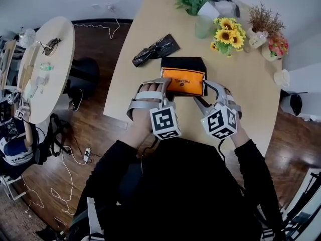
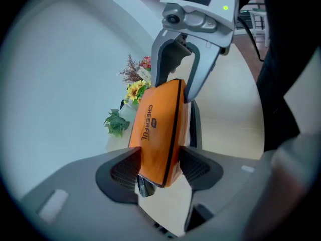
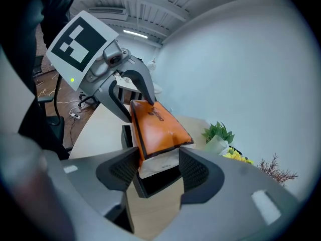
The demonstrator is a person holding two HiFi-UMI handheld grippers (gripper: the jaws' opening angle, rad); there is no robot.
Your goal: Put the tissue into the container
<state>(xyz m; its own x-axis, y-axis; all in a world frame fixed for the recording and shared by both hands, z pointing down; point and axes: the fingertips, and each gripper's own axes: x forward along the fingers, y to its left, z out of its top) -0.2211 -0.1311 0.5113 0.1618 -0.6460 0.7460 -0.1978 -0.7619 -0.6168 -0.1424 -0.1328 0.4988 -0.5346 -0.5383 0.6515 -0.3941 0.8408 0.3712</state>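
The orange tissue pack (image 1: 183, 81) sits over the open black container (image 1: 183, 61), its long axis running along the container from gripper to gripper. The left gripper (image 2: 159, 170) clamps one short end and the right gripper (image 3: 158, 167) clamps the other.

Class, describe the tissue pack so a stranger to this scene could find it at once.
Find the beige table with sunflowers at its far end. Near its front, the left gripper and right gripper hold a tissue pack over a black container. Nothing else there is flat and bright orange.
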